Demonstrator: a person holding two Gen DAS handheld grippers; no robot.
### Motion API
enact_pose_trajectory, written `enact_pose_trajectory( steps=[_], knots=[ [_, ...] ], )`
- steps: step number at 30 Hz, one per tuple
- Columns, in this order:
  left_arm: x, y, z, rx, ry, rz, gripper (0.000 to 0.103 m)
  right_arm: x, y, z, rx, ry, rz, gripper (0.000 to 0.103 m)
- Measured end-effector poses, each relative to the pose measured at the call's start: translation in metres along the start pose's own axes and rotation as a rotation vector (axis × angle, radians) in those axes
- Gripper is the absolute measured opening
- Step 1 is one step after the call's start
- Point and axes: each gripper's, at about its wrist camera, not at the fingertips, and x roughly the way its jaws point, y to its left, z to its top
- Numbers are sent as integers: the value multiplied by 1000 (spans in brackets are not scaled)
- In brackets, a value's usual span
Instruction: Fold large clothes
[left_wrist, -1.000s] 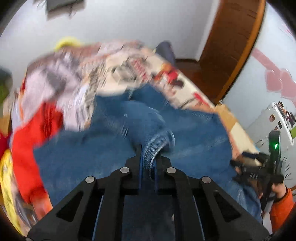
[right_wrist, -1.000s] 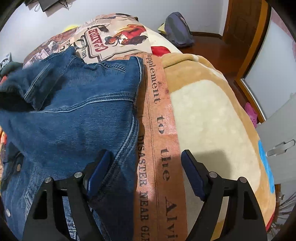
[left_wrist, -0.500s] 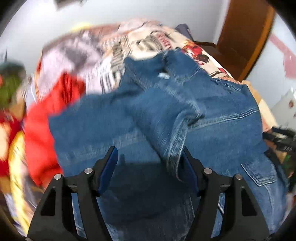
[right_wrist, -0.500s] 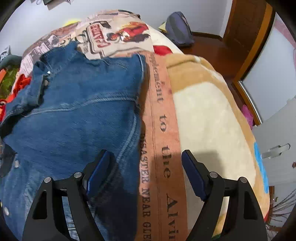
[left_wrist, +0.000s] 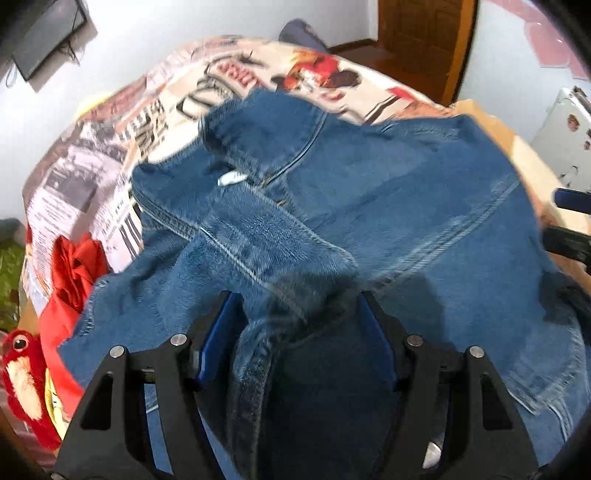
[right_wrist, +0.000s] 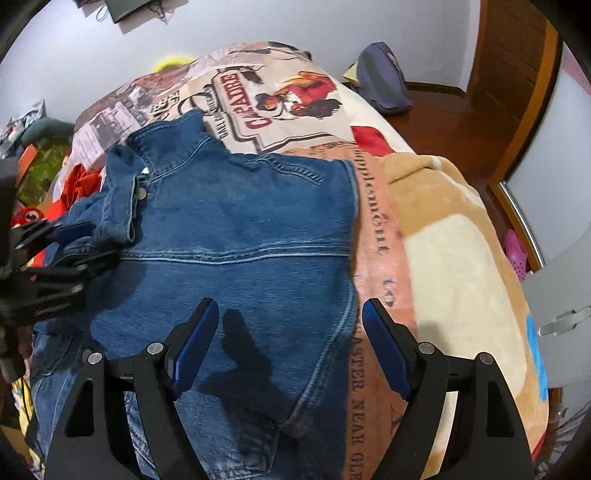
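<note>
A blue denim jacket (left_wrist: 388, 192) lies back up on the bed, its collar toward the far end. One sleeve (left_wrist: 258, 251) is folded across the back, and its cuff (right_wrist: 122, 206) shows in the right wrist view. My left gripper (left_wrist: 297, 306) hangs low over this sleeve. Its jaws are closing, a ridge of denim lies between them, and the pads do not press on it. It also shows as a black frame (right_wrist: 70, 240) at the jacket's left side. My right gripper (right_wrist: 290, 310) is open above the jacket's (right_wrist: 240, 221) right edge, holding nothing.
A printed blanket (right_wrist: 280, 99) covers the bed, with a beige blanket (right_wrist: 454, 258) to the right. Red clothes (left_wrist: 70, 266) and a red plush toy (left_wrist: 20, 365) lie at the left. A dark bag (right_wrist: 384, 81) sits on the floor near the wooden door (left_wrist: 421, 40).
My left gripper was shut on the sleeve cuff; it has let go, opened and dropped lower. The sleeve now lies across the jacket's back. The right gripper drifted slightly.
</note>
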Motion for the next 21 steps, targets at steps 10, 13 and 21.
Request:
enact_pose_trajectory(
  steps=[10, 13, 21],
  knots=[
    [-31, 32, -11, -107, -96, -65, 16, 14, 5, -9, -23, 35, -27, 77],
    [-64, 51, -19, -185, -169, -97, 15, 10, 6, -9, -23, 25, -31, 77],
    [-136, 104, -62, -348, -307, -102, 15, -7, 9, -5, -16, -24, -34, 77]
  ],
)
